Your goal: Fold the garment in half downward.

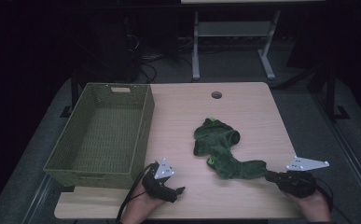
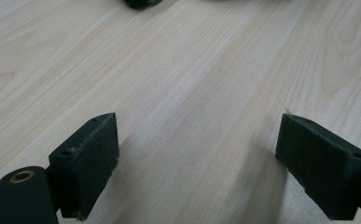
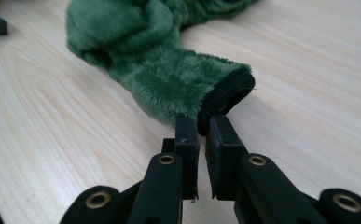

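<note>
Green plush garment's (image 3: 169, 79) cuff between right fingers (image 3: 187, 135)

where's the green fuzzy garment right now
In the high view the green fuzzy garment lies right of the basket on the table, its near cuff pinched by the right gripper.

A green plush garment (image 1: 222, 148) with bright green spots is lying crumpled on the desk (image 1: 243, 107), right of its middle. One fuzzy sleeve is stretching out toward the near right, its black-edged cuff (image 3: 225, 95) lifting slightly off the wood, pinched at the rim between the right tongs (image 3: 201, 126).
</note>
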